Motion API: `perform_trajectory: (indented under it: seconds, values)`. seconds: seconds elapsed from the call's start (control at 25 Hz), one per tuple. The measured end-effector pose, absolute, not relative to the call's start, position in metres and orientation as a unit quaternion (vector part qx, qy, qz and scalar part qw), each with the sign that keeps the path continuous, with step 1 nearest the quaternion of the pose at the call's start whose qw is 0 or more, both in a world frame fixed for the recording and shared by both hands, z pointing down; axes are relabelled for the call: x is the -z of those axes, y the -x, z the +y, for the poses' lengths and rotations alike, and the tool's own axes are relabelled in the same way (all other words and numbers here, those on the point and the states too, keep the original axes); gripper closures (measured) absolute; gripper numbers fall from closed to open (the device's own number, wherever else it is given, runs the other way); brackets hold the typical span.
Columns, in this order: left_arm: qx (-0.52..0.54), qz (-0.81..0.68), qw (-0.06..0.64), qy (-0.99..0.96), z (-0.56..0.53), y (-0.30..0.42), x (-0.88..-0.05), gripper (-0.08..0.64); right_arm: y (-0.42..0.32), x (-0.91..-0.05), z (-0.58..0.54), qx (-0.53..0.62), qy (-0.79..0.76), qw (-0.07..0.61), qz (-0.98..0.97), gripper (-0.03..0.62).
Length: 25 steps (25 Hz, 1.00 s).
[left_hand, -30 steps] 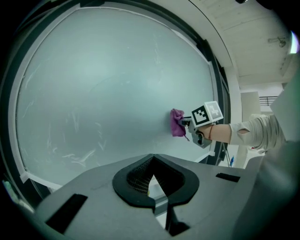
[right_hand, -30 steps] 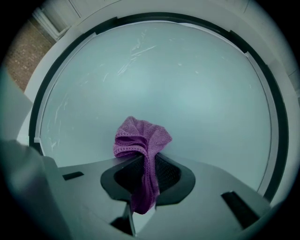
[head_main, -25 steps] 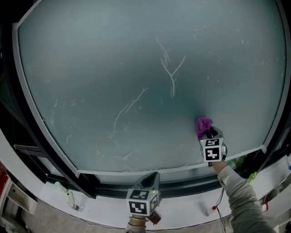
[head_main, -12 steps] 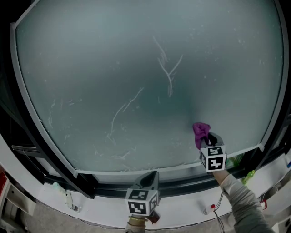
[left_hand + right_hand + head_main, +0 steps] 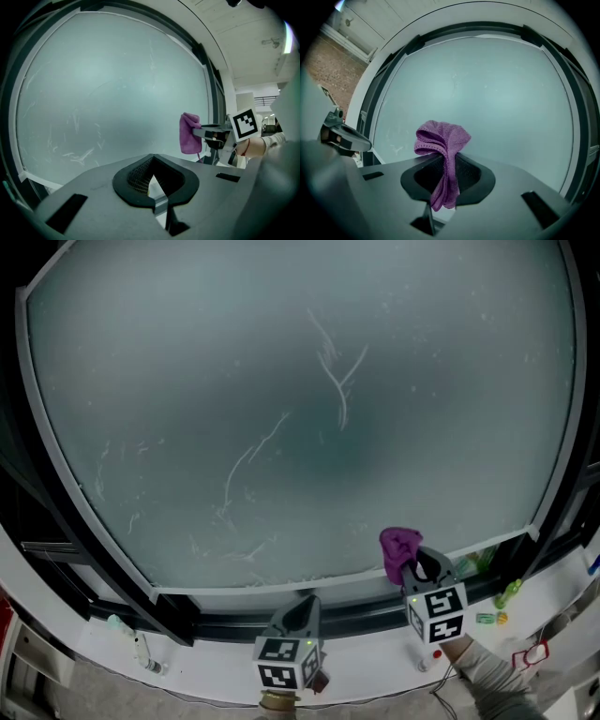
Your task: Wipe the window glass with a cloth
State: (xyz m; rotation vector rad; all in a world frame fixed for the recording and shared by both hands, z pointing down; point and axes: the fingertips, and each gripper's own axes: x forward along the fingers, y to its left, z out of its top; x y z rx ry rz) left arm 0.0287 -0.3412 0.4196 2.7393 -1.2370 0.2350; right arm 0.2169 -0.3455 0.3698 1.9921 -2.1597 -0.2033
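The wiping looks to be at the low end of a pass: the right gripper (image 5: pixel 413 565) sits at the bottom edge of the glass (image 5: pixel 281 381), toward its lower right corner, with its jaws clamped on the purple cloth (image 5: pixel 398 544). The cloth is bunched. Its long axis runs along the jaws, a rounded tuft standing out past the fingertips and pointing at the pane, and a thinner tail hanging back between them. Whether the tuft touches the glass or sits just off it cannot be told. White streaks (image 5: pixel 333 371) near the centre and more toward the lower left are not yet wiped. So the next move probably calls for pressing the tuft flat to the pane and sweeping up and leftward across those marks, keeping the grip firm so the cloth does not slip. The left gripper (image 5: pixel 298 613) hangs below the frame's bottom edge (image 5: pixel 262 583), jaws drawn together and empty.
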Motion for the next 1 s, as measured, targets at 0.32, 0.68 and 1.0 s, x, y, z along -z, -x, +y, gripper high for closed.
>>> perform_trajectory:
  seconds: [0.32,0.68,1.0]
  values:
    - [-0.070,-0.409,0.063,-0.908,-0.317,-0.017,-0.435,0.555,-0.172,-0.403,-0.285,0.057,-0.655,0.100,-0.747,0.534]
    - [-0.056,-0.411,0.072,-0.907,-0.286,-0.007,-0.450,0.555,-0.133,-0.433,-0.244,0.017,-0.638,0.094,-0.764,0.534]
    - [-0.054,-0.418,0.079,-0.903,-0.275,0.000,-0.456,0.555,-0.124,-0.445,-0.235,-0.035,-0.619,0.086,-0.780,0.535]
